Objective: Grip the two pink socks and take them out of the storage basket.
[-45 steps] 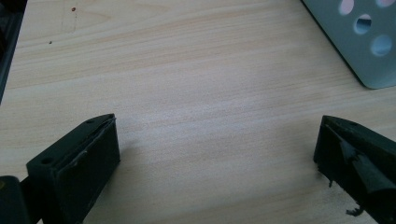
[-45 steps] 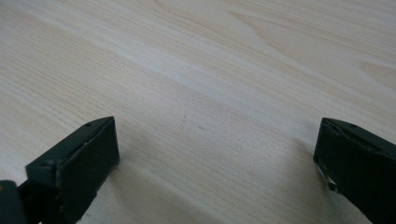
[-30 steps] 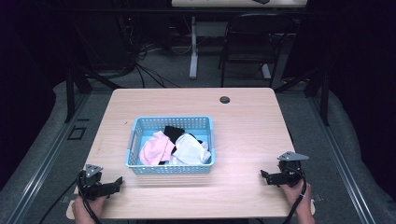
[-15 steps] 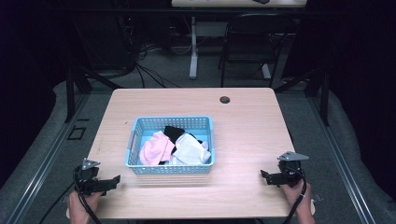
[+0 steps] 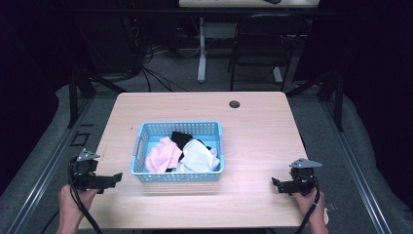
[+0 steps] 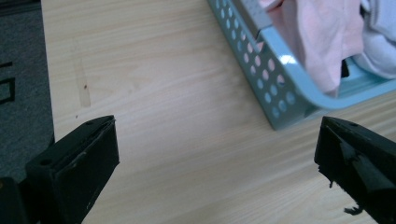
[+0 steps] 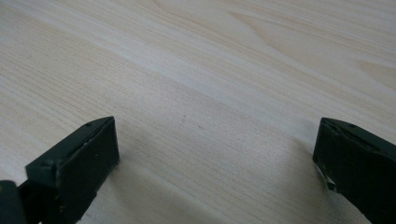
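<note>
A light blue perforated basket (image 5: 141, 148) sits mid-table, holding a pink cloth (image 5: 163, 155), a white cloth (image 5: 198, 157) and a black one (image 5: 181, 138). My left gripper (image 5: 117, 178) hovers at the table's front left corner, open, jaws pointing toward the basket. In the left gripper view the basket's corner (image 6: 280, 100) and the pink cloth (image 6: 322, 37) lie ahead of the gripper (image 6: 217, 172). My right gripper (image 5: 276, 184) rests low at the front right, open with nothing between its jaws; the right gripper view has bare wood in front of the gripper (image 7: 217, 175).
The wooden table (image 5: 263, 131) has a dark round grommet (image 5: 234, 104) near its far edge. Grey floor and metal rails run along both sides. A black chair (image 5: 260, 46) and a desk leg (image 5: 201, 48) stand beyond the table.
My left gripper has drifted left and slightly up, toward the table's left edge. The right gripper has hardly moved.
</note>
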`<state>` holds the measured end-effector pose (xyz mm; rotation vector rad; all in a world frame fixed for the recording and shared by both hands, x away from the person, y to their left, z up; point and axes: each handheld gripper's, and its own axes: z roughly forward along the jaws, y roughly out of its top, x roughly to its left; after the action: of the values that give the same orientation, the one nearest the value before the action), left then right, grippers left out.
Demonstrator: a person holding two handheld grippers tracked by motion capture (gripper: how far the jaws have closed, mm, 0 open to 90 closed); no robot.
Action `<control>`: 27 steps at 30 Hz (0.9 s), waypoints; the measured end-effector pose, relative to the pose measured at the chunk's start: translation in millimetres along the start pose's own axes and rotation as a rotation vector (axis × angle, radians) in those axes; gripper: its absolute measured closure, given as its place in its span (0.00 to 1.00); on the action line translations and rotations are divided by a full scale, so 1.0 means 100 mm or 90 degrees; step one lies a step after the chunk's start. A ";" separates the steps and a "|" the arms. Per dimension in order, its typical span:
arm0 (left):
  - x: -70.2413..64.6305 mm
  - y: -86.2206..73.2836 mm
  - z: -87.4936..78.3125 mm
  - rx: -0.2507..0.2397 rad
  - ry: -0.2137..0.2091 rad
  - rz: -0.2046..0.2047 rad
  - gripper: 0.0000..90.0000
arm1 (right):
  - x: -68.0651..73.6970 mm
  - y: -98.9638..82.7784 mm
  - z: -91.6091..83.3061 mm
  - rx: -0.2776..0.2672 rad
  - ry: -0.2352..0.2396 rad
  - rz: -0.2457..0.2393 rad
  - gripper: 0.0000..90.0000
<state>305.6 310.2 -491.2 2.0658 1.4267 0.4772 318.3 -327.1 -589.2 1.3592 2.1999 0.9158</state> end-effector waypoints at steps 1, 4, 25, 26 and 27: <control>-0.02 0.05 -0.01 0.002 -0.001 0.004 0.00 | 0.00 0.00 0.00 0.000 0.000 0.000 0.00; -0.06 0.17 -0.02 0.007 -0.009 0.012 0.00 | 0.00 0.00 0.00 0.000 0.000 0.000 0.00; -0.39 1.08 0.16 0.071 -0.070 0.112 0.00 | 0.00 0.00 0.00 -0.001 -0.002 0.000 0.00; -0.39 1.08 0.16 0.071 -0.070 0.112 0.00 | 0.00 0.00 0.00 -0.001 -0.002 0.000 0.00; -0.42 1.10 0.18 0.078 -0.069 0.117 0.00 | 0.00 0.00 0.00 -0.002 -0.001 0.001 0.00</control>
<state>380.9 237.6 -433.5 2.2974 1.2361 0.3514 318.1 -327.0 -589.3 1.3609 2.1961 0.9178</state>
